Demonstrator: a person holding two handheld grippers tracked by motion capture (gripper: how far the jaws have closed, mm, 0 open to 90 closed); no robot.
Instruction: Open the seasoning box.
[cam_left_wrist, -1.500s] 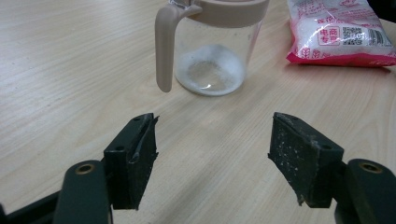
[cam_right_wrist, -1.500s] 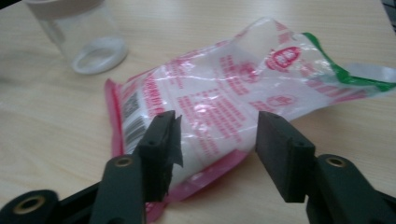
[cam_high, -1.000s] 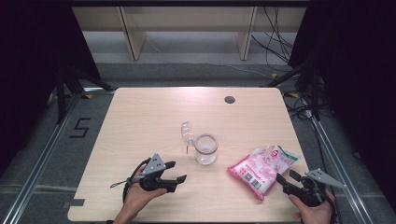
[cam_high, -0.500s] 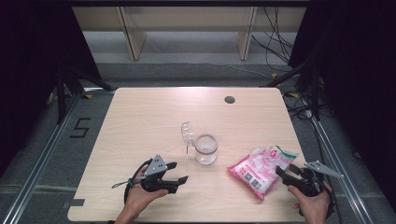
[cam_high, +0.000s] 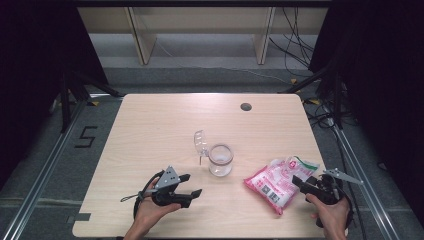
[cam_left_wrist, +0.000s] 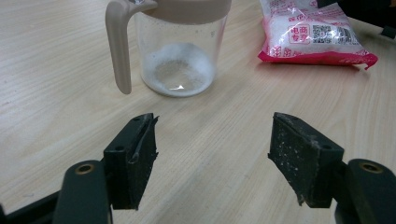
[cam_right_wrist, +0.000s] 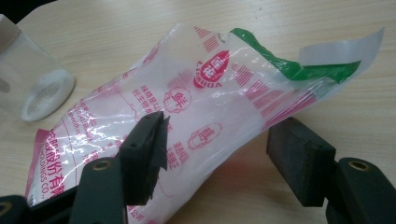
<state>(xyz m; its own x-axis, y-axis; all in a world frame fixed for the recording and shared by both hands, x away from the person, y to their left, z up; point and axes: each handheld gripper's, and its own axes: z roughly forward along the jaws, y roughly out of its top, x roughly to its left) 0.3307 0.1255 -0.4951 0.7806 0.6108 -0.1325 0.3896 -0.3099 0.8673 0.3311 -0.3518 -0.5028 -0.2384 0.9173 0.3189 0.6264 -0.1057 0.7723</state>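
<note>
We note the pink bag lying on the worktop, right of the glass jar. Right tongs spread wide astride the bag's upper end. Left tongs spread, empty, near the jar.

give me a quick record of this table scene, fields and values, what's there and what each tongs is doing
surface: wooden table
jar: clear jar, lid flipped open, a little white powder at the bottom
bag: pink and white plastic bag, lying flat right of the jar, top end open
left tongs: open, empty, pointing at the jar
right tongs: open, at the bag's upper end, not gripping
</note>
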